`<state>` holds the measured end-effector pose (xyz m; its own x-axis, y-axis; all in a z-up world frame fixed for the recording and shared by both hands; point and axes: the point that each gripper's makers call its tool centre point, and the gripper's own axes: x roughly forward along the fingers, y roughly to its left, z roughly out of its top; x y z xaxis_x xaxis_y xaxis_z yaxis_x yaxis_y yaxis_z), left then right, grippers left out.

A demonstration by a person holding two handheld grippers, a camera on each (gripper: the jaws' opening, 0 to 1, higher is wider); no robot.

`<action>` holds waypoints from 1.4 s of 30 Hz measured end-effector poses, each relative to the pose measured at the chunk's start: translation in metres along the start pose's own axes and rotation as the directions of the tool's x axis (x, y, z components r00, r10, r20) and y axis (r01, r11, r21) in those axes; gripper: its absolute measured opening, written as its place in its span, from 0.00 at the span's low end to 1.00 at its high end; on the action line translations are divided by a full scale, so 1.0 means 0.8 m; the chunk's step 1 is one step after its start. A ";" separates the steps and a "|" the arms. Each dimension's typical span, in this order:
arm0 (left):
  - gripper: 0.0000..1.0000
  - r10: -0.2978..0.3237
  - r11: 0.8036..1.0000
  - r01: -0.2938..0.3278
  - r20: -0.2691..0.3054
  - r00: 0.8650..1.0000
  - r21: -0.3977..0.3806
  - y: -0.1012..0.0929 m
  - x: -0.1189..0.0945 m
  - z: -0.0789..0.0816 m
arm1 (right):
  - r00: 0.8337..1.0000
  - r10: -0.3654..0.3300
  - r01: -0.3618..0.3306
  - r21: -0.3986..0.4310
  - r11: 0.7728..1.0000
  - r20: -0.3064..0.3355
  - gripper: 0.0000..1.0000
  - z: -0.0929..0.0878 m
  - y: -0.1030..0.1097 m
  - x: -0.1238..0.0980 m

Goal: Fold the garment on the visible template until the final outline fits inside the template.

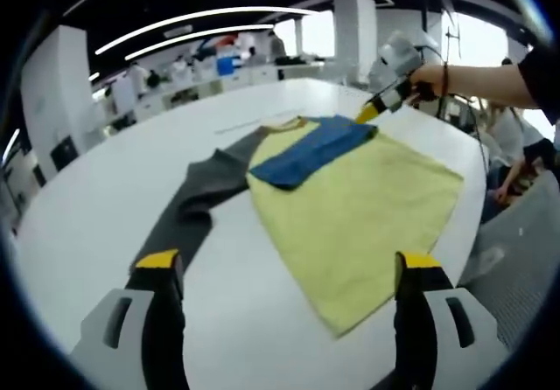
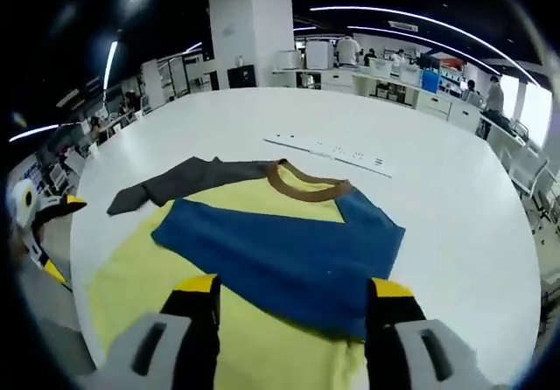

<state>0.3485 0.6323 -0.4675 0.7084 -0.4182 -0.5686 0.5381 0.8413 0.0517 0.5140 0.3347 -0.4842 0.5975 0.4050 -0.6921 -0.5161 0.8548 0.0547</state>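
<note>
- Left gripper (image 1: 289, 272) is held wide above the table (image 1: 96, 206); right gripper (image 2: 289, 292) likewise, over the blue sleeve (image 2: 280, 254).
- Desks and strip lights are seen behind.
- Shirt (image 1: 367, 198) is laid flat, collar (image 2: 308, 183) away from the right gripper, grey sleeve (image 1: 197, 198) extended sideways.

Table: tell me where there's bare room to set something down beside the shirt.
The white table is bare beyond the shirt's brown collar, past the thin marked strip, and to the right gripper's right of the blue sleeve. Bare too around the grey sleeve. The yellow shirt body fills the middle.
</note>
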 end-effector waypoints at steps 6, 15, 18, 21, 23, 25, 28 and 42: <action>0.96 0.001 1.000 -0.001 -0.002 1.000 -0.003 0.000 0.000 -0.001 | 0.999 -0.034 0.034 -0.024 0.999 -0.013 0.57 -0.017 -0.020 -0.006; 0.95 -0.002 1.000 0.002 -0.004 1.000 -0.009 -0.001 0.000 -0.002 | 0.997 -0.061 0.060 -0.017 0.998 -0.039 0.39 -0.039 -0.036 -0.009; 0.95 -0.001 1.000 0.001 -0.008 1.000 -0.009 0.000 0.000 -0.003 | 0.995 -0.082 0.080 -0.030 0.996 -0.054 0.33 -0.047 -0.043 -0.008; 0.95 -0.001 1.000 0.001 -0.007 1.000 -0.012 0.000 0.000 -0.004 | 0.992 -0.102 0.100 -0.035 0.994 -0.072 0.24 -0.054 -0.049 -0.006; 0.95 0.001 1.000 -0.001 -0.010 1.000 -0.012 0.001 -0.001 -0.005 | 0.991 -0.113 0.112 -0.028 0.993 -0.076 0.15 -0.057 -0.052 -0.006; 0.95 0.002 1.000 -0.002 -0.010 1.000 -0.015 0.002 -0.001 -0.005 | 0.990 -0.125 0.125 0.005 0.992 -0.058 0.11 -0.055 -0.054 -0.006; 0.94 0.004 1.000 -0.004 -0.010 1.000 -0.019 0.002 -0.001 -0.005 | 0.988 -0.145 0.145 -0.002 0.989 -0.053 0.04 -0.055 -0.055 -0.006; 0.93 0.005 1.000 -0.005 -0.020 1.000 -0.024 0.003 -0.001 -0.007 | 0.985 -0.163 0.163 -0.005 0.987 -0.064 0.00 -0.081 -0.045 -0.008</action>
<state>0.3465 0.6367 -0.4718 0.7020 -0.4072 -0.5843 0.5231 0.8515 0.0351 0.4893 0.2805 -0.5282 0.6334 0.2385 -0.7362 -0.4149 0.9077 -0.0629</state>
